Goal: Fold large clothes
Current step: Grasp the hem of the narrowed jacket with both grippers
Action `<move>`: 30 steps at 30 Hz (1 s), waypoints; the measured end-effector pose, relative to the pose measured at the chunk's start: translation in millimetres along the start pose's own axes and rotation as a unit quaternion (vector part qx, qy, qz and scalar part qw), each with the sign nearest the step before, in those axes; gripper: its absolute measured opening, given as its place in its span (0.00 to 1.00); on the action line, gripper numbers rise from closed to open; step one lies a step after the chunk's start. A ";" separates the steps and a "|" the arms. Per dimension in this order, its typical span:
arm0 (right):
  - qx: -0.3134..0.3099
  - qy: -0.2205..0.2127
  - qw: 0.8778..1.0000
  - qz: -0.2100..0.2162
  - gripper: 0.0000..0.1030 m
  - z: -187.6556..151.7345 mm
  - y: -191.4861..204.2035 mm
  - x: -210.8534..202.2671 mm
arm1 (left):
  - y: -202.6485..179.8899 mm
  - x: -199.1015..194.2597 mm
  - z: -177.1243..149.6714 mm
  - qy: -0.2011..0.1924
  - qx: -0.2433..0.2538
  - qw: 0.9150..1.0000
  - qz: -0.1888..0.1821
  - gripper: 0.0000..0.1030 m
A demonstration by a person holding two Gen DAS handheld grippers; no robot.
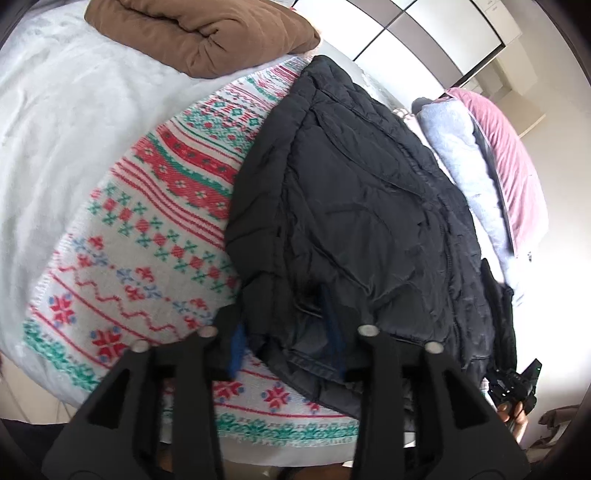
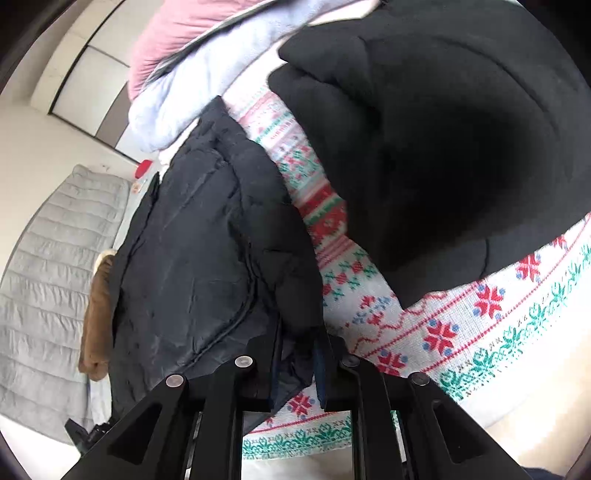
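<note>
I see the bed w/ a pale grey-white sheet (image 1: 55,122) under everything. On it lies the Nordic-pattern knit blanket (image 1: 147,236), my landmark. The black quilted puffer jacket (image 1: 351,206) lies across the blanket's right half in the left wrist view, hem toward me. A black fleece garment (image 2: 443,155) sits on the blanket too, just beside the jacket. Beyond the blanket: brown garment (image 1: 207,33) on the sheet; light blue fleece (image 1: 465,166) and pink ribbed cloth (image 1: 513,162) stacked at the jacket's far side. Left gripper (image 1: 288,343): blue pads narrow, pinching the jacket hem. Right gripper (image 2: 297,369): also closed on a jacket edge, over the blanket's near border.
</note>
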State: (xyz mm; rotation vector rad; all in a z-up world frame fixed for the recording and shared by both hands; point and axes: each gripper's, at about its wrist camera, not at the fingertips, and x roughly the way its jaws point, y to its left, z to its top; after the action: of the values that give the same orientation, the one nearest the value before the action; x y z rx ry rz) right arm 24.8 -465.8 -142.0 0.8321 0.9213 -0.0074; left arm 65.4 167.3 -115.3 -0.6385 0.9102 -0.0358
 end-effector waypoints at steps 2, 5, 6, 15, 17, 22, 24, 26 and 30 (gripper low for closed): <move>-0.019 -0.021 1.000 0.001 0.05 1.7 7.9 -5.7 | -5.2 0.1 -1.1 -0.003 0.014 1.000 0.010 0.40; -0.030 -0.055 0.998 0.022 0.04 -0.4 14.2 -24.3 | -4.8 -2.3 -1.0 -0.006 0.016 1.000 0.010 0.16; -0.032 -0.062 0.997 0.025 0.03 -1.6 15.1 -29.2 | -2.4 -5.4 -0.6 -0.009 0.012 1.000 0.006 0.13; -0.032 -0.108 0.988 0.103 0.02 -22.5 15.4 -76.8 | -4.7 -55.0 -7.9 -0.041 0.000 0.999 -0.010 0.07; -0.022 -0.113 0.985 0.125 0.02 -30.5 13.2 -86.3 | -7.2 -73.4 -12.2 -0.051 0.006 0.999 -0.006 0.07; -0.016 -0.134 0.977 0.166 0.02 -53.8 10.5 -124.4 | -12.2 -112.8 -25.2 -0.070 0.026 0.997 -0.007 0.06; -0.023 -0.147 0.975 0.168 0.02 -55.1 13.3 -136.6 | -12.6 -121.9 -30.3 -0.077 0.038 0.996 -0.004 0.06; -0.035 -0.148 0.977 0.147 0.02 -52.2 18.9 -134.7 | -12.8 -120.5 -34.2 -0.077 0.047 0.996 0.008 0.06; -0.030 -0.125 0.981 0.146 0.02 -61.0 17.6 -121.6 | -9.1 -105.8 -37.5 -0.059 0.041 0.997 0.016 0.06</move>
State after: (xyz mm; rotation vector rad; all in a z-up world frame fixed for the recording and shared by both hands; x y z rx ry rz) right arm -88.1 -454.9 -65.0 0.8807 0.5544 0.1668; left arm -26.6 171.9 -50.6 -0.5444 0.8004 -0.0064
